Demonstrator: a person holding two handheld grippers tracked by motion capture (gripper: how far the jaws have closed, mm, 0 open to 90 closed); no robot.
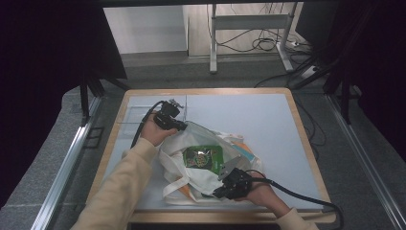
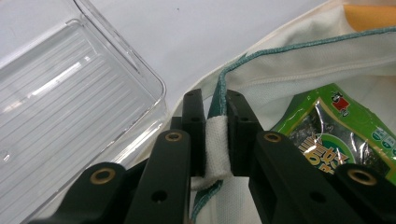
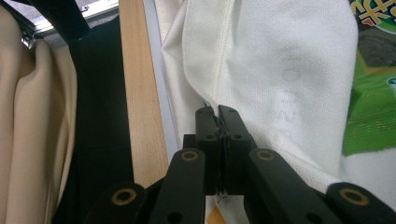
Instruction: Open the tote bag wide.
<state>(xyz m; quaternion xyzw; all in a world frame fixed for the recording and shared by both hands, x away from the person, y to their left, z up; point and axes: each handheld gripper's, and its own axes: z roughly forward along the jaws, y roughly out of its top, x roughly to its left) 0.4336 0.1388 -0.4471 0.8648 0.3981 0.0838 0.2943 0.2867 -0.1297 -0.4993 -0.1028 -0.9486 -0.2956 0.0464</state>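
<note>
- Right gripper [image 1: 221,191], near table edge: clamped on near rim of white cloth tote bag [image 1: 201,179]; in right gripper view, fabric fold [image 3: 215,112] pinched flat between closed jaws.
- Wooden table [image 3: 140,93] edge just beside that pinch; cream sleeve [image 1: 119,191] at left of high view.
- Green seaweed snack packet [image 1: 203,156] lying inside bag mouth, between both grippers, label up; also in left gripper view [image 2: 336,135].
- Left gripper [image 1: 180,125], far side of bag: clamped on teal-trimmed bag rim [image 2: 217,102], white strap loop [image 2: 217,144] caught between jaws.
- Clear plastic tray [image 2: 70,93] on table just beyond left gripper, apart from bag.
- Step, judged: holding bag mouth spread open, packet resting in opening, either going in or coming out; cannot tell which.
- Next move probably calls for: keeping one rim pinched to hold mouth open, freeing other gripper to take packet by an edge; alternatively lifting both rims together so packet slides deeper. Thin foil, slippery — edge grip needed.
- Orange patch [image 2: 371,14] at far bag side, unclear what.
</note>
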